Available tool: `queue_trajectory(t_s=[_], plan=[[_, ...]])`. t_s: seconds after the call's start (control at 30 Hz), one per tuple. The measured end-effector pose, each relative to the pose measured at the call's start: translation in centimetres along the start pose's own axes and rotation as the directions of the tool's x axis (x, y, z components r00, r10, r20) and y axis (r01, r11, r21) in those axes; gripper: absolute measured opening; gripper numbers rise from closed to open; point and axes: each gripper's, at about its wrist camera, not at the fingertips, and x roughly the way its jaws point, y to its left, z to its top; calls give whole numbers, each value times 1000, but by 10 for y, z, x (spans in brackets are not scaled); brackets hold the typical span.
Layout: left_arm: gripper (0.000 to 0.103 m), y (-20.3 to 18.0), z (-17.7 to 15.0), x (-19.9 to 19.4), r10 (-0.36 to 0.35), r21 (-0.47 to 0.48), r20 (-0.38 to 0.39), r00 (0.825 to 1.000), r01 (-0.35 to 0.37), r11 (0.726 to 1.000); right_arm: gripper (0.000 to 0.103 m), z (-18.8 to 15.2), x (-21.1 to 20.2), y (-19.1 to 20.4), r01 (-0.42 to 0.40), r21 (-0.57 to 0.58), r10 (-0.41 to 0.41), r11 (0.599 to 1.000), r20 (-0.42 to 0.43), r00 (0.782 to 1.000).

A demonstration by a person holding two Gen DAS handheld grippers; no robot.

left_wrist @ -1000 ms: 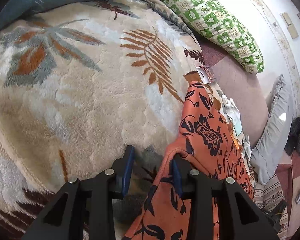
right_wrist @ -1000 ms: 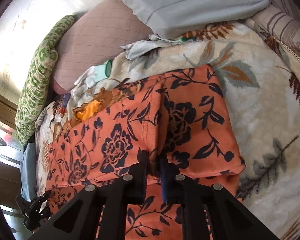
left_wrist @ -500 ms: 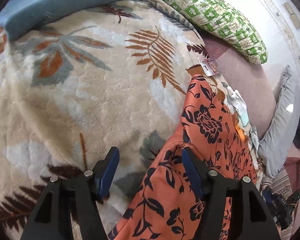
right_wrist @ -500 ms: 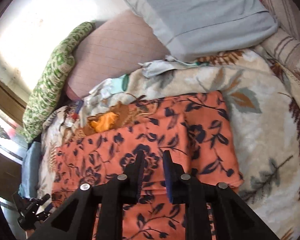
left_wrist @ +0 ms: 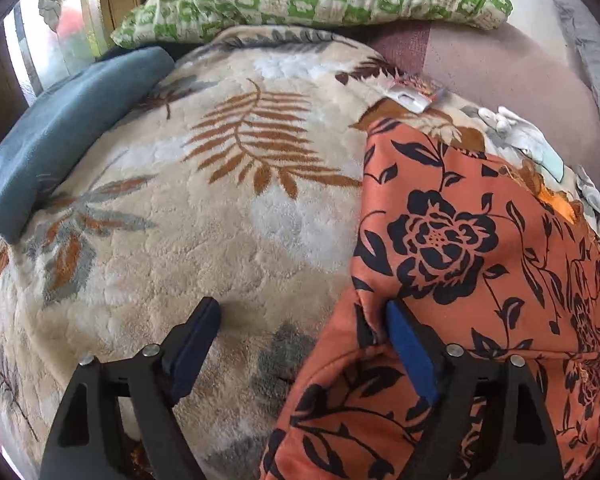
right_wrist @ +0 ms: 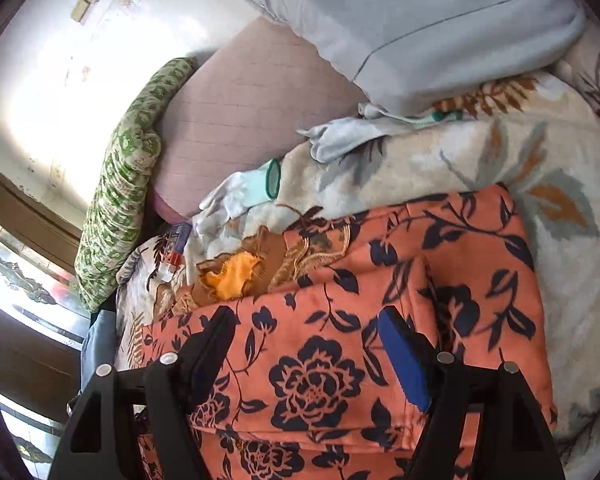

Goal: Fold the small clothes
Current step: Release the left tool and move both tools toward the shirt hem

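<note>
Garment: we see orange floral cloth (right_wrist: 332,364) lying folded on leaf-print blanket (left_wrist: 172,240) | left tongs (left_wrist: 300,320) just opened wide, holding nothing, cloth edge between jaws | right tongs (right_wrist: 306,328) just opened wide over cloth, holding nothing.

One orange floral garment (right_wrist: 332,344) lies on one leaf-patterned blanket (left_wrist: 220,240). Two white gloves (right_wrist: 236,196) sit beyond it (one near the grey pillow (right_wrist: 440,20), one beside the green checked pillow (right_wrist: 124,184)), so two pillows in all. One folded teal cloth (left_wrist: 60,128), one small packet (left_wrist: 410,94), one yellow-and-brown embroidered piece (right_wrist: 236,272). Two tongs: left tongs (left_wrist: 300,316), right tongs (right_wrist: 306,320).
</note>
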Motion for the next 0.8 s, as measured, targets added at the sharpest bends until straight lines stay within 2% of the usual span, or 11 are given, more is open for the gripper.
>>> queue_trajectory(t_s=[0.03,0.07,0.1,0.13,0.17,0.23,0.33,0.43,0.57,0.73,0.8], plan=[[89,-2,0,1,10,15,-1,1000,-10,1000,84,2,13,-8,49,16,-48,999,-22,999],[89,-2,2,0,10,23,-1,1000,-10,1000,84,0,31,-24,82,73,-75,994,-92,993],[89,0,4,0,5,32,-13,1000,-5,999,84,-2,31,-34,38,129,-29,991,-72,997],[89,1,6,-2,-5,33,-23,1000,6,999,84,-3,18,-35,-9,169,12,986,-12,1000],[89,3,7,-6,-13,30,-18,1000,13,999,84,-4,5,-34,-49,189,51,981,-6,999],[89,9,7,-20,2,29,6,1000,-2,1000,84,-10,-17,-22,-109,153,112,982,-10,994],[89,19,-3,-52,-13,36,29,1000,12,999,84,-33,-63,-5,-106,68,105,992,16,994],[89,32,-21,-86,-26,37,44,999,24,999,84,-74,-107,-5,-128,58,127,990,25,992],[89,61,-48,-133,-49,-13,68,996,50,999,84,-143,-164,-17,-138,100,133,985,58,989],[89,99,-84,-183,-31,-102,105,994,42,994,84,-229,-209,-36,-136,141,126,981,79,989],[89,107,-97,-194,-41,-109,98,994,51,993,84,-251,-223,-38,-141,128,130,982,91,987]])
